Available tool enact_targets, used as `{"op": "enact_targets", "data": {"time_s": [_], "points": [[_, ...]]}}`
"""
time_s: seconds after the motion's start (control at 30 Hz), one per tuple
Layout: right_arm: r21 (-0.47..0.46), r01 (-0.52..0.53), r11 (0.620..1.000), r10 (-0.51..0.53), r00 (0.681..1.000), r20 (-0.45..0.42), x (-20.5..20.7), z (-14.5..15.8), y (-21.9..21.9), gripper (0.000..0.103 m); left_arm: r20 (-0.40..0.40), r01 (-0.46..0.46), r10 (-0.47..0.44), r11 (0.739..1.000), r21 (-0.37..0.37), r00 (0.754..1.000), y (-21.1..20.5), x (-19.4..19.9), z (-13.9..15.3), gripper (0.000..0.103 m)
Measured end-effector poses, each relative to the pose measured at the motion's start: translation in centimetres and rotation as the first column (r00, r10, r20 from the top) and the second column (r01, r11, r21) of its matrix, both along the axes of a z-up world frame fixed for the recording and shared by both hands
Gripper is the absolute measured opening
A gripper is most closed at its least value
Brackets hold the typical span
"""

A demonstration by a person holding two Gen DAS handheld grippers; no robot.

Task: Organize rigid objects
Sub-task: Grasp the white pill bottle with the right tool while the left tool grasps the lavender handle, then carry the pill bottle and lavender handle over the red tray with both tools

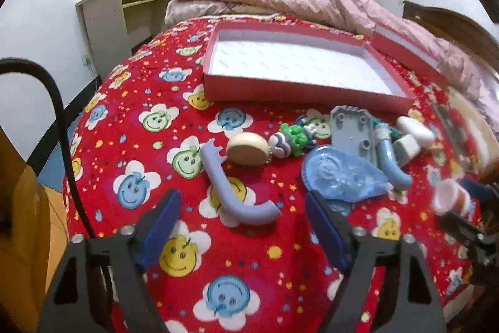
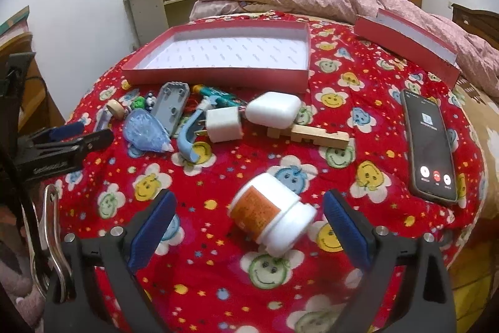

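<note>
The red box (image 2: 218, 74) lies open-topped beyond a crowded row of small things (image 2: 199, 117). Open bedspread (image 2: 358, 114) lies between that row and the phone (image 2: 430, 145).

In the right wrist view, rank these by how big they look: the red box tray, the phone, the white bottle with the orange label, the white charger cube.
1. red box tray
2. phone
3. white bottle with the orange label, though it lies nearest the camera, which inflates it
4. white charger cube
</note>
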State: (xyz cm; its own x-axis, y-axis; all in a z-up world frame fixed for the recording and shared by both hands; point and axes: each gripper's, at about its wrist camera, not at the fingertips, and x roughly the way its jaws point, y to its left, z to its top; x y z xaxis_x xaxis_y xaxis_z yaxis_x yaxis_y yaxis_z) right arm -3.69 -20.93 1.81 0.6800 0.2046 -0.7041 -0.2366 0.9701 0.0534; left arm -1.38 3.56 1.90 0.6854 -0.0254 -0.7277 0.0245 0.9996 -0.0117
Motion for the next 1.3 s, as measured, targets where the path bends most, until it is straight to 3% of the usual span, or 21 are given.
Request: {"op": "enact_targets", "data": {"time_s": [0.07,0.17,0.27,0.43,0.63,0.7,0.77,1.03,1.3], "points": [[-0.015,0.006,1.000,-0.006,1.000,-0.005,0.2,-0.2,-0.2,0.096,-0.024,-0.024,0.024,1.000,-0.001,0.999,0.4,0.6,-0.6,0.069],[-0.016,0.008,1.000,-0.008,0.999,-0.033,0.5,-0.7,-0.5,0.089,0.001,-0.048,0.048,0.999,0.002,0.999,1.5,0.3,-0.5,0.050],[-0.005,-0.007,1.000,0.007,0.998,-0.062,0.7,-1.3,-0.5,0.086,0.000,-0.053,0.053,0.998,-0.043,0.999,2.7,0.1,-0.5,0.041],[-0.015,-0.018,1.000,0.017,0.998,-0.060,0.8,-1.9,-0.1,0.081,-0.005,-0.056,0.056,0.997,-0.059,0.998,3.0,0.4,-0.4,0.041],[-0.012,-0.011,1.000,0.011,0.999,-0.052,0.7,-1.8,-0.3,0.071,0.005,-0.066,0.066,0.998,-0.020,0.998,2.4,0.8,-0.5,0.041],[-0.015,-0.006,1.000,0.006,0.999,-0.047,0.7,-1.8,-0.4,0.064,0.003,-0.064,0.064,0.998,-0.022,0.998,2.4,0.7,-0.4,0.028],[-0.016,-0.002,1.000,0.001,0.999,-0.043,0.8,-1.7,-0.5,0.057,-0.001,-0.061,0.061,0.998,-0.027,0.998,2.5,0.6,-0.3,0.022],[0.012,-0.007,1.000,0.008,0.999,-0.043,0.6,-1.5,-0.7,0.057,-0.017,-0.061,0.059,0.994,-0.086,0.998,3.2,-0.4,0.0,0.020],[0.011,-0.025,1.000,0.026,0.999,-0.021,-0.1,-0.3,0.1,0.057,0.061,-0.042,0.048,0.994,-0.096,0.997,3.2,-2.0,3.0,0.020]]}}
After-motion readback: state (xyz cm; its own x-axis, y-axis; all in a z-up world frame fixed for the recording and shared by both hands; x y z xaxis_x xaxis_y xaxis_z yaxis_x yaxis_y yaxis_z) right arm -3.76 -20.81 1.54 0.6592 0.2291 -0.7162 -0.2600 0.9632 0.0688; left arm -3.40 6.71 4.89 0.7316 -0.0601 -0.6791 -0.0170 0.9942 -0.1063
